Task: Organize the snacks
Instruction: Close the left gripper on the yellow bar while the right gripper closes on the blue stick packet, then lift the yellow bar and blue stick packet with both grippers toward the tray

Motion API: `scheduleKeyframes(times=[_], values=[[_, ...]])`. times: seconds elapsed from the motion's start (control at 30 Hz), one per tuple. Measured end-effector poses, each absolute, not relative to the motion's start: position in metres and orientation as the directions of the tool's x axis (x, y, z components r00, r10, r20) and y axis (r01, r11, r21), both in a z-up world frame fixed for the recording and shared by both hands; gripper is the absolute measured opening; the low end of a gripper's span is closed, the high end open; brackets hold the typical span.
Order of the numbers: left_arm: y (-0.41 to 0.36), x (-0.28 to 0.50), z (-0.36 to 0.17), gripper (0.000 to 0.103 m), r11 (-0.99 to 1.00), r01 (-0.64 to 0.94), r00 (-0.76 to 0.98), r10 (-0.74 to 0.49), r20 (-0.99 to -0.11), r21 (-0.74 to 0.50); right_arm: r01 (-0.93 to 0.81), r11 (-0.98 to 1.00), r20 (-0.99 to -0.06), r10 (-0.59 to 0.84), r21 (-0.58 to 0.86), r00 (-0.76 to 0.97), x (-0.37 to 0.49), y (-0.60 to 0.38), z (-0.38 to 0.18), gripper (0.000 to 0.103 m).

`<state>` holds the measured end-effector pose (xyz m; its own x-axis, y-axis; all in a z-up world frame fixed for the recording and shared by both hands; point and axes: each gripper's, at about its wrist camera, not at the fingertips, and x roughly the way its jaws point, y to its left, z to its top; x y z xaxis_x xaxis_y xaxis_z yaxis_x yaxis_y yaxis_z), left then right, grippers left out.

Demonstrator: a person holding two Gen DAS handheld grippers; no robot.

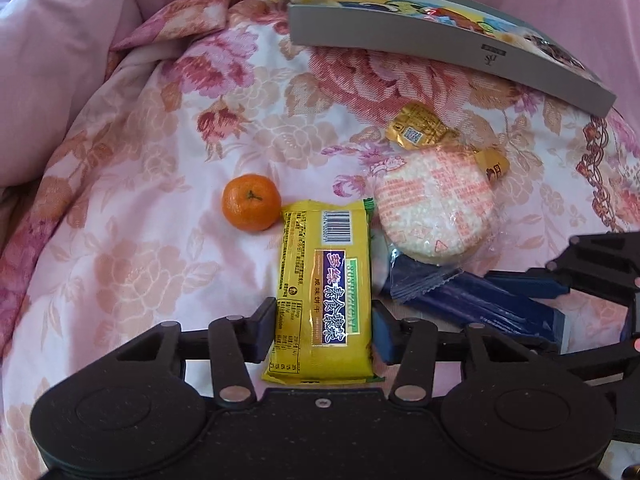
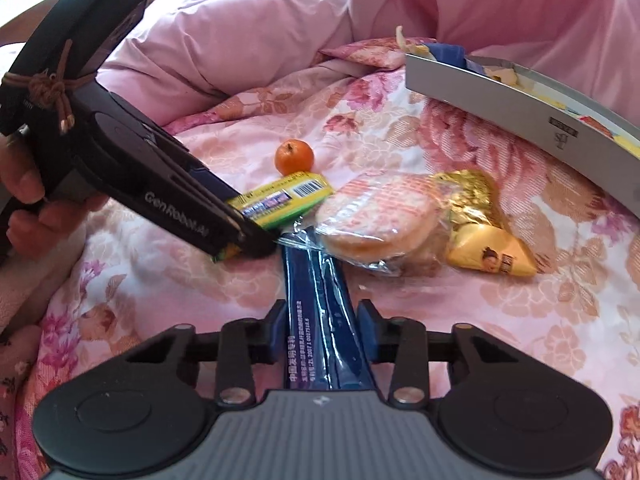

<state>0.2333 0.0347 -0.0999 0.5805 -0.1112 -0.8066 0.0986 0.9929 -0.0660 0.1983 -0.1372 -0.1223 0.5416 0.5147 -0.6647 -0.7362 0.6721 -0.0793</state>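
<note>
Left wrist view: left gripper [image 1: 324, 330] clamped on yellow biscuit pack [image 1: 325, 292], lying on floral quilt [image 1: 140, 240] beside mandarin [image 1: 251, 202]. Right gripper [image 2: 323, 330] closed on blue packet [image 2: 320, 312], its far end under rice cracker bag [image 2: 380, 216]. Advice: lift yellow pack straight up; draw blue packet back gently so cracker bag stays; carry both toward grey box [image 2: 500, 96].
</note>
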Motion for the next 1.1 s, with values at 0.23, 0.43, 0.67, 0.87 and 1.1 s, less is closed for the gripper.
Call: scheduleKeyframes(times=[0.23, 0.43, 0.67, 0.87, 1.1], values=[[0.026, 0.212, -0.098, 0.05, 0.995, 0.06, 0.525, -0.101, -0.845, -0.081, -0.671, 0.733, -0.707, 0.415, -0.113, 0.573, 0.182, -0.142, -0.113, 0.037], [0.022, 0.198, -0.099, 0.056, 0.995, 0.074, 0.521, -0.1, -0.848, -0.072, -0.616, 0.783, -0.725, 0.377, -0.083, 0.577, 0.157, -0.156, -0.111, 0.042], [0.019, 0.207, -0.104, 0.062, 0.995, 0.097, 0.546, -0.083, -0.834, -0.036, -0.606, 0.794, -0.692, 0.412, -0.045, 0.592, 0.163, -0.158, -0.119, 0.045], [0.016, 0.206, -0.104, 0.054, 0.994, 0.101, 0.546, -0.082, -0.834, -0.031, -0.595, 0.801, -0.693, 0.389, -0.07, 0.606, 0.159, -0.155, -0.119, 0.039], [0.02, 0.195, -0.099, 0.05, 0.993, 0.081, 0.519, -0.114, -0.847, -0.084, -0.571, 0.764, -0.691, 0.237, -0.301, 0.683, 0.132, -0.143, -0.114, 0.037]])
